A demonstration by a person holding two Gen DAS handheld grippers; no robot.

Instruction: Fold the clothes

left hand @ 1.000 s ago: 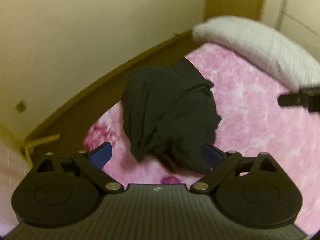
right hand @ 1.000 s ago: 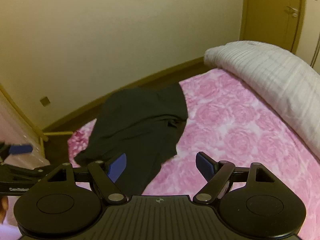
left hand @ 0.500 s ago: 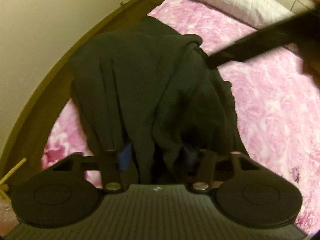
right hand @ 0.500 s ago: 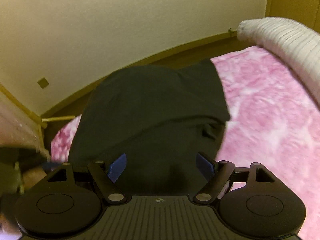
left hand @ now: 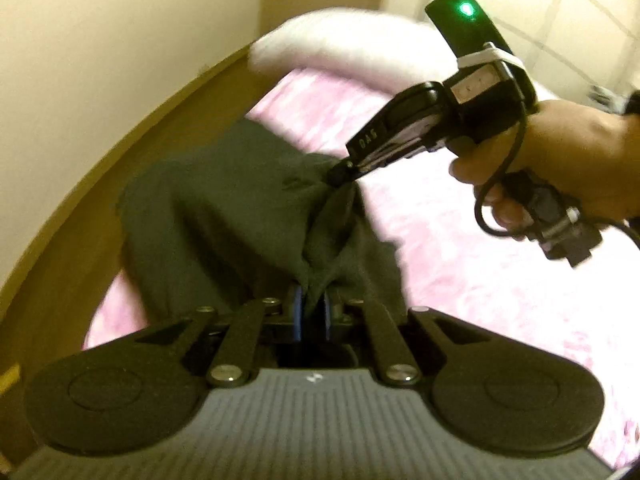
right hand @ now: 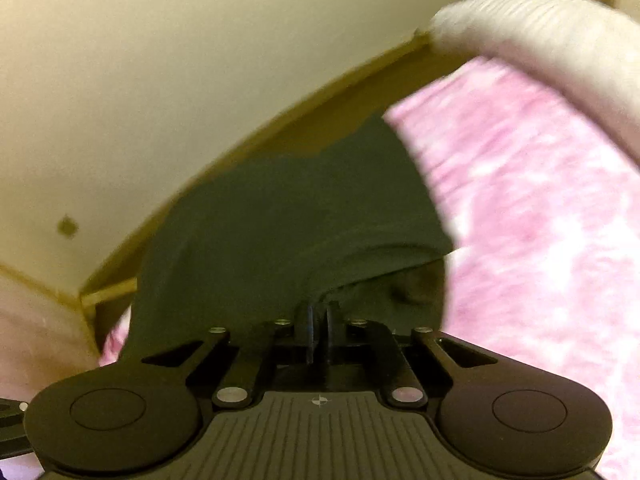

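A dark garment [left hand: 224, 208] lies bunched on the pink flowered bed cover [left hand: 460, 260]. My left gripper [left hand: 311, 304] is closing, and its blue pads pinch a raised fold of the garment's near edge. In the left wrist view a hand [left hand: 568, 160] holds my right gripper [left hand: 340, 172], whose tip bites the cloth's far right edge and pulls up a ridge. The right wrist view shows my right gripper [right hand: 319, 316] shut on the dark garment [right hand: 300, 220], with cloth caught between its pads.
A white pillow [left hand: 352, 48] lies along the far side of the bed [right hand: 540, 220]. Brown floor [left hand: 80, 208] and a cream wall run along the left of the bed, close to the garment.
Both grippers came down onto the garment and went from wide open to pinched on its cloth. The right gripper has entered the left wrist view from the right.
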